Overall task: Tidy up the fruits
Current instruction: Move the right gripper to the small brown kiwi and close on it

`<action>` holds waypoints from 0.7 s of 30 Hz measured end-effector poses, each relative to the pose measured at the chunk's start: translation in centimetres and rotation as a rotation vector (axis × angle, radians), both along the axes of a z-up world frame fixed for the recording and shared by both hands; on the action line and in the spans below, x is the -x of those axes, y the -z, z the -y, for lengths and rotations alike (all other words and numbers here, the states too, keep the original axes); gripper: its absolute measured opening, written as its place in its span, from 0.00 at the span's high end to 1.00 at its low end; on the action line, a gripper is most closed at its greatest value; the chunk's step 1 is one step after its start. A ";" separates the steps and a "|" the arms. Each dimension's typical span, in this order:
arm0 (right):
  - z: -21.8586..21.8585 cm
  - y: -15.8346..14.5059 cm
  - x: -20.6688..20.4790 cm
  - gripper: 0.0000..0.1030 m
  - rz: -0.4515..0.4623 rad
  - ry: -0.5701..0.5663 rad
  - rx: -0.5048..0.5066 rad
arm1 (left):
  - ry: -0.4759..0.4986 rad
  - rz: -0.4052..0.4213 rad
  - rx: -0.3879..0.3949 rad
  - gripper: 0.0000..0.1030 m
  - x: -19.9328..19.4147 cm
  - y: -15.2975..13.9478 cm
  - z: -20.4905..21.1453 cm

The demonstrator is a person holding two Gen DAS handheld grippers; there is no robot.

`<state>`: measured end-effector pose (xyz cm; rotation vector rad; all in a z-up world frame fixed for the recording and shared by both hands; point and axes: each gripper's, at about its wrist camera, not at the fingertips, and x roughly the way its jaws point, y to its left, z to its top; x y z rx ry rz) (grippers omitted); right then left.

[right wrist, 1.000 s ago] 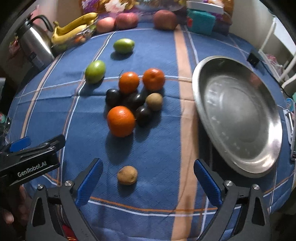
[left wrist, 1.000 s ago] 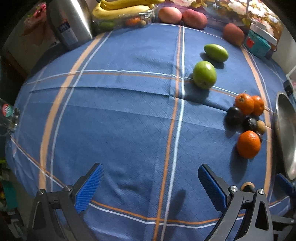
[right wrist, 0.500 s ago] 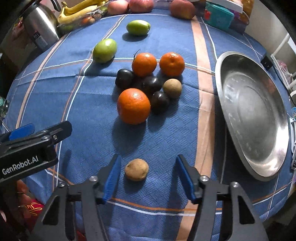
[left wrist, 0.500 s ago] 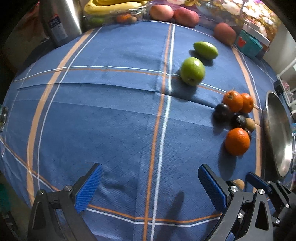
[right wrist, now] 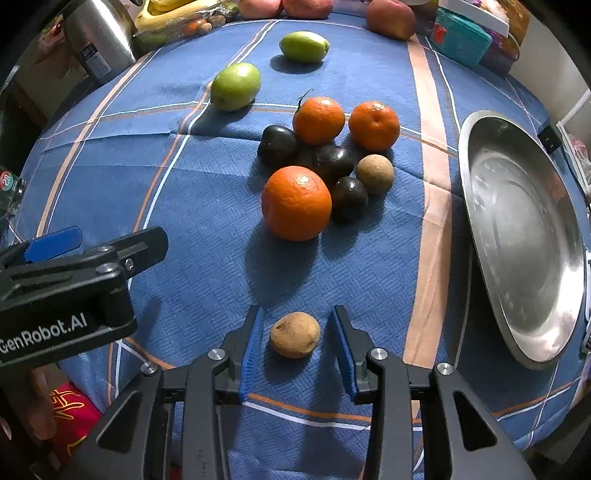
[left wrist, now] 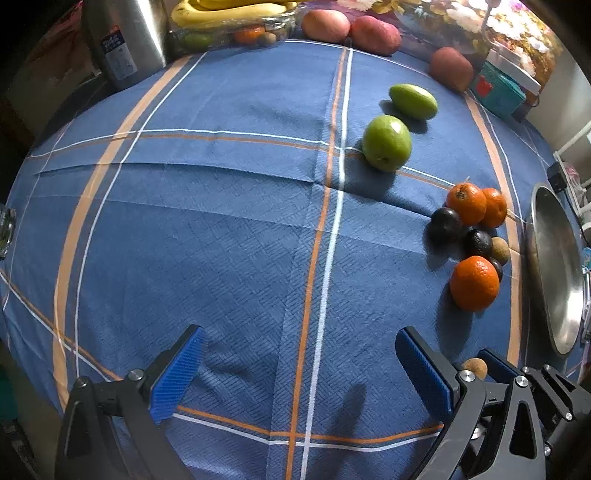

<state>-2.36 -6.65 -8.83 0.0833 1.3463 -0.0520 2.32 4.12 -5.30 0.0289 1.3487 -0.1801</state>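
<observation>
So the right gripper (right wrist: 295, 347) is pointed down at the blue plaid tablecloth (right wrist: 207, 206) with its jaws closing around a small brown fruit (right wrist: 294, 334); there's still a sliver of gap on each side, so the pads aren't pressing on it yet. The left gripper (left wrist: 295, 373) sits just off to the left, jaws wide apart with only cloth between them. A bit further out is the main cluster: a big orange (right wrist: 296, 202) in front, three dark plums (right wrist: 349, 198) and another brown fruit (right wrist: 375, 173) bunched behind it, then two smaller oranges (right wrist: 373, 125). The steel plate (right wrist: 524, 236) is off to the right, nothing on it. Past that, two green fruits (right wrist: 235, 86), then a metal kettle (right wrist: 99, 40) and bananas (left wrist: 229, 11) at the far edge.
</observation>
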 end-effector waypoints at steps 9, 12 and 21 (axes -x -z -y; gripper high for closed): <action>-0.2 -0.4 0.3 0.73 0.038 -0.011 -0.013 | -0.034 -0.020 0.048 0.03 0.1 0.3 -1.7; -0.3 -0.8 0.3 0.73 0.058 -0.009 -0.006 | -0.034 -0.027 0.057 0.04 0.1 0.5 -2.1; 2.3 -4.0 0.3 0.73 0.140 0.107 -0.053 | -0.063 -0.080 0.109 0.04 -0.6 0.9 -2.6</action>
